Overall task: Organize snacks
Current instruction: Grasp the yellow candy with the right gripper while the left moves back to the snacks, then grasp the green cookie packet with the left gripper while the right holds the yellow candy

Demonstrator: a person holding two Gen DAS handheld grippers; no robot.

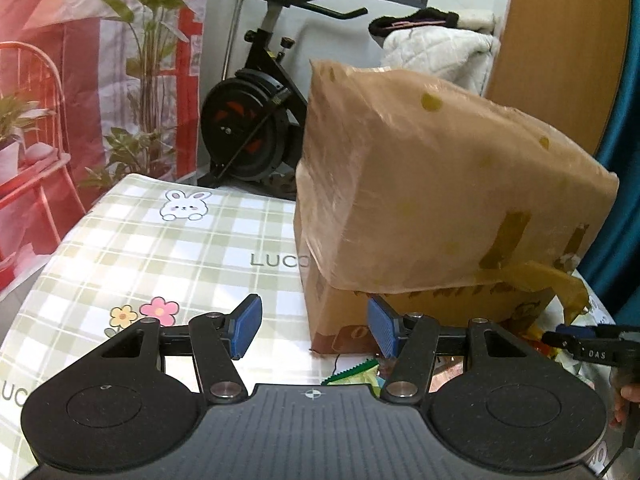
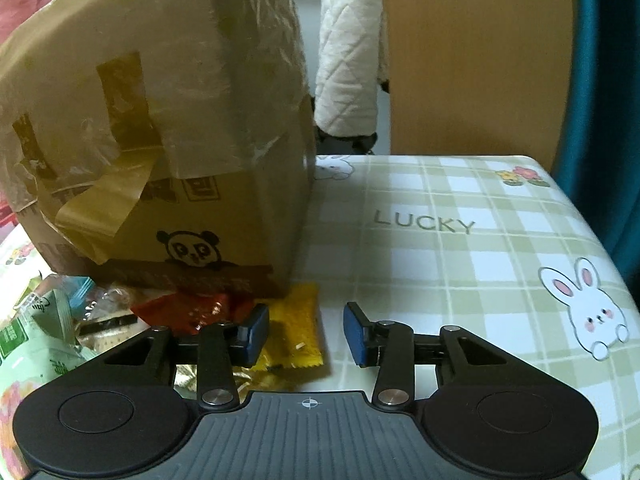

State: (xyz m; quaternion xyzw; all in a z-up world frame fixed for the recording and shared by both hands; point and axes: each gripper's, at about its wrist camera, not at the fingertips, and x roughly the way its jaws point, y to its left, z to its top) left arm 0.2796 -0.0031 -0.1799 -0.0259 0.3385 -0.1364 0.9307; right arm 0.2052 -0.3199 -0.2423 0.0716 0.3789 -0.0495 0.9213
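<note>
Both grippers have blue pads that stand apart with nothing pinched between them. Left gripper (image 1: 314, 330) hangs over the green checked tablecloth with bunnies and flowers (image 1: 168, 256), right by the corner of the big brown cardboard box wrapped in tape (image 1: 432, 200). Right gripper (image 2: 306, 332) sits low over the yellow crinkly snack packet (image 2: 296, 320), which lies flat in front of the box. A shiny red wrapper (image 2: 188, 310) and green snack bags (image 2: 36, 336) lie piled just to its left.
</note>
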